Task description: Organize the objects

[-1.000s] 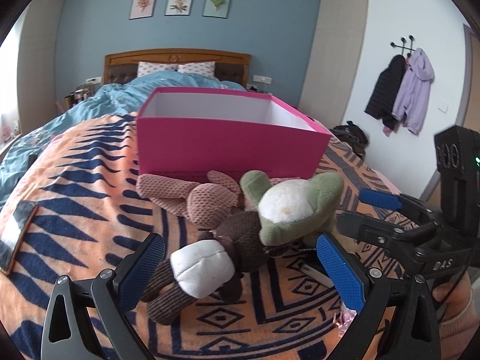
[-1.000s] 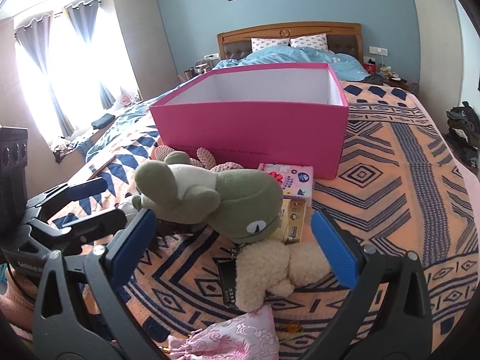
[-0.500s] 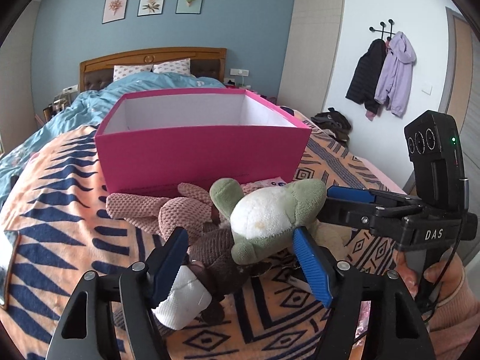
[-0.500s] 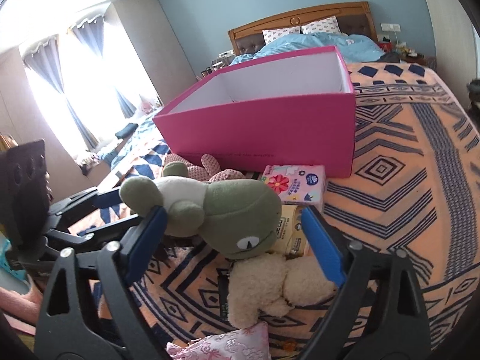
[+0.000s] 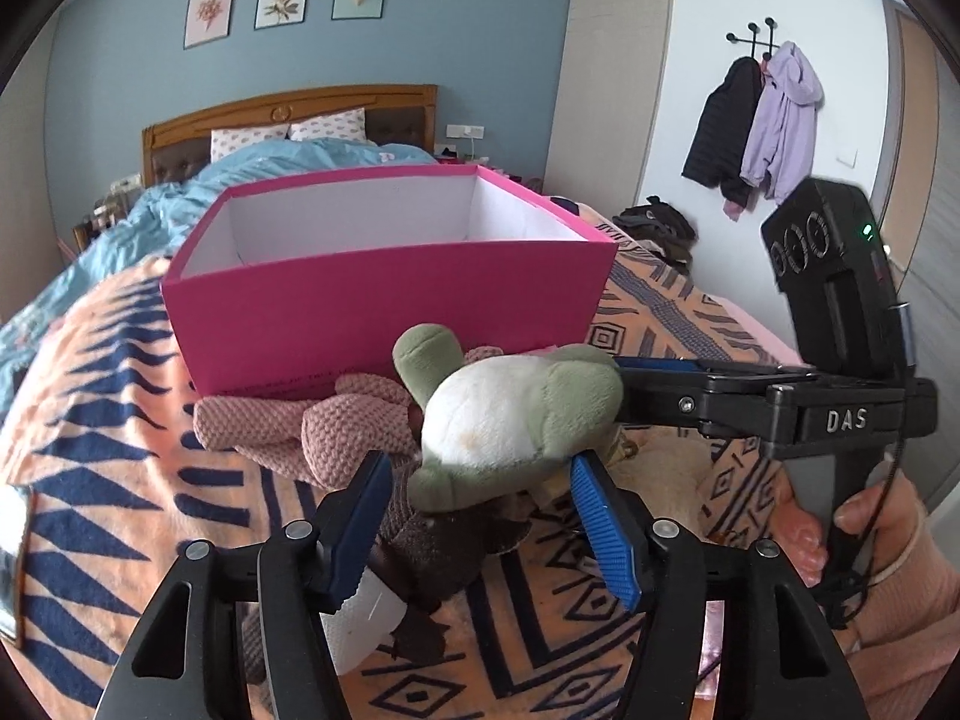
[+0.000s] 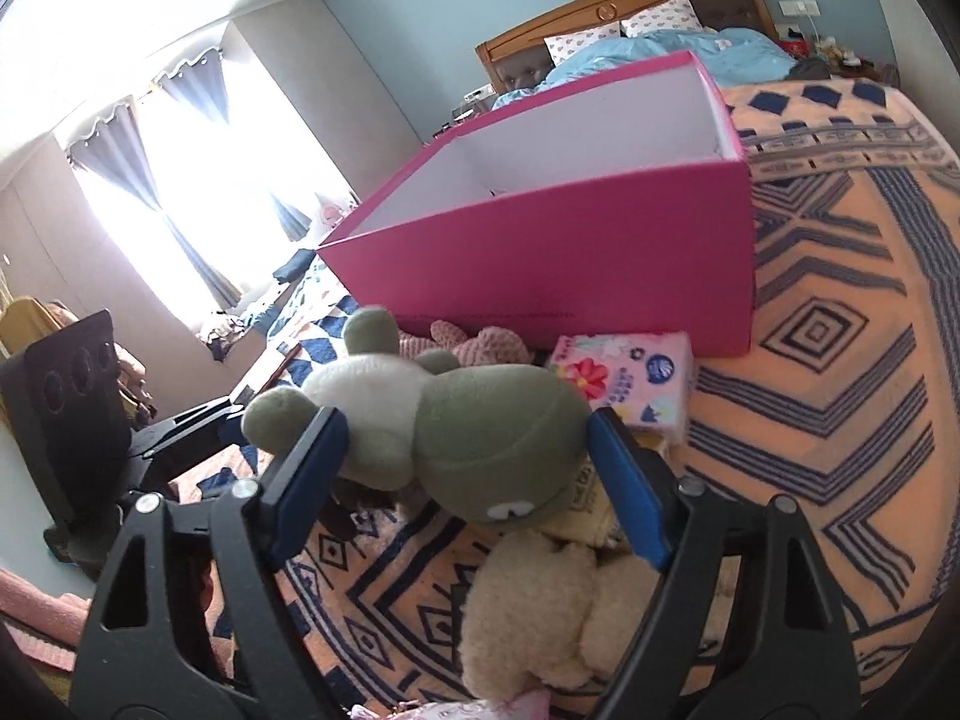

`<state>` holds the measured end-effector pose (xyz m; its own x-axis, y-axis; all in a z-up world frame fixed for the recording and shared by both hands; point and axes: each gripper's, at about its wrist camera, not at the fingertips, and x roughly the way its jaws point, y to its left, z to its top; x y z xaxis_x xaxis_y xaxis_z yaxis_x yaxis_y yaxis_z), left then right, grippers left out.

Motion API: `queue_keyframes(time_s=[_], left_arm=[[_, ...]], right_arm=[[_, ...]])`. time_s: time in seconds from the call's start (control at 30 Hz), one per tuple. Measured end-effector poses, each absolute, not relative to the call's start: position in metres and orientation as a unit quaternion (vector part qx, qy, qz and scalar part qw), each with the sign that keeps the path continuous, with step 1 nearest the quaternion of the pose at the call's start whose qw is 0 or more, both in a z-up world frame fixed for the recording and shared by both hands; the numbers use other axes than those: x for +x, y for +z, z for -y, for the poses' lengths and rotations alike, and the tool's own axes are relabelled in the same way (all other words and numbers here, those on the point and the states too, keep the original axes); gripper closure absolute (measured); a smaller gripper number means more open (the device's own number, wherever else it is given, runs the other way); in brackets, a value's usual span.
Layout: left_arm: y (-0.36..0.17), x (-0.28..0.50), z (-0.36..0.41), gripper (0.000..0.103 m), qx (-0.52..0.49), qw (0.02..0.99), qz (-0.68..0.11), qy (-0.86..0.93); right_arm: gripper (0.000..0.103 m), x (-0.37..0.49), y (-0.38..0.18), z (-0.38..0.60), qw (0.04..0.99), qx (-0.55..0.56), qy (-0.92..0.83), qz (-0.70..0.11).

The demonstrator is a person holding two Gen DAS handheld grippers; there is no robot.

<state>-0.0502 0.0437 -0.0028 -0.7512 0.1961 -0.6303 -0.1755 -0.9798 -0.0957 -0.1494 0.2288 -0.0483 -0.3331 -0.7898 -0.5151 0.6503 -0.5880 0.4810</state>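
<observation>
The green plush frog (image 5: 516, 420) lies on the bed's patterned blanket (image 5: 120, 480), centre of both views, just in front of the pink box (image 5: 384, 300) and on top of a brown plush toy (image 5: 444, 540). Its long axis runs across the left wrist view, so each gripper meets one end. The left gripper (image 5: 480, 522) is closing around the white belly end, pads not clearly pressing. The right gripper (image 6: 468, 480) is closing around the head (image 6: 498, 456), its right pad at the surface; a firm grip cannot be told. Both are equally near.
</observation>
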Motion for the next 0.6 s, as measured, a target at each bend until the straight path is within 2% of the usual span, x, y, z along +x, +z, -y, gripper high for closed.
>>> queue_keyframes(time_s=[0.13, 0.2, 0.23, 0.6], left_arm=[[-0.001, -0.058, -0.039, 0.040, -0.337, 0.102, 0.026, 0.936], [0.000, -0.061, -0.034, 0.042, -0.339, 0.107, 0.036, 0.934], [0.000, -0.063, -0.032, 0.047, -0.340, 0.111, 0.042, 0.933], [0.005, -0.072, -0.030, 0.049, -0.342, 0.124, 0.052, 0.930]], right_arm=[[0.020, -0.147, -0.041, -0.222, 0.441, 0.362, -0.818, 0.070], [0.020, -0.148, -0.042, -0.223, 0.440, 0.362, -0.819, 0.066], [0.020, -0.150, -0.043, -0.224, 0.440, 0.363, -0.819, 0.068], [0.019, -0.161, -0.054, -0.242, 0.447, 0.370, -0.805, 0.125]])
